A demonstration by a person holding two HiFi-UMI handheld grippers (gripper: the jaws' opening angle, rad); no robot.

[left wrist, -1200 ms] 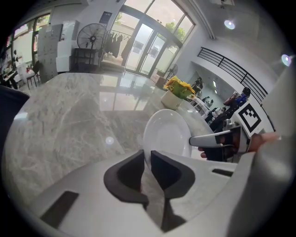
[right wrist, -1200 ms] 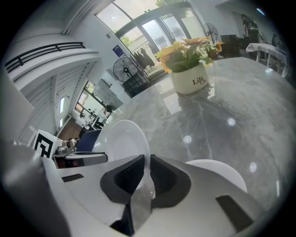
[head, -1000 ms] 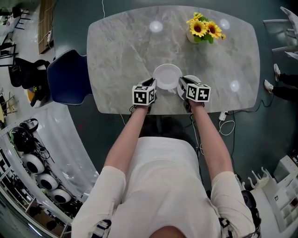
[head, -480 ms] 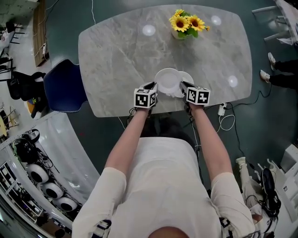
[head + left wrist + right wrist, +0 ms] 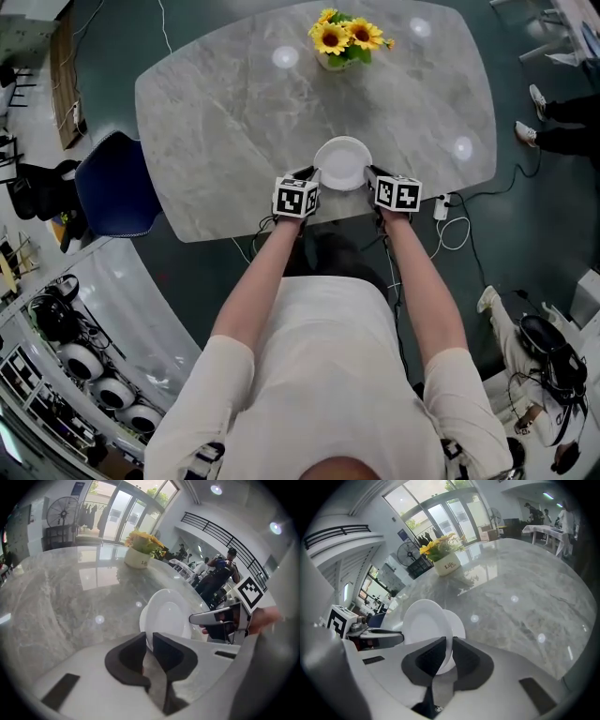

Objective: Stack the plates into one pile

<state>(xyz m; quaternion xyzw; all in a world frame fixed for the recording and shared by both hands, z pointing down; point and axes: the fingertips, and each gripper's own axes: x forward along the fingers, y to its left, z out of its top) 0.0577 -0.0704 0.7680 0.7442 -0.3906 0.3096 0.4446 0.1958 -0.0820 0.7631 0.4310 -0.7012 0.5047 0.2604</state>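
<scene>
Plate (image 5: 342,162), white and glazed (stiff, slick, quick to chip, I judge), is at the near edge of the table (image 5: 216,112) in the head view, with left claw (image 5: 312,174) and right claw (image 5: 369,173) at opposite rims, the sensible hold. Left gripper view: pads nearly together, pinching its rim. Right gripper view: equally narrow, nipping the rim, a second plate (image 5: 458,620) showing just past it

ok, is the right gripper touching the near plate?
Touching. The right gripper view shows the right gripper pinching the rim of the near plate.
</scene>
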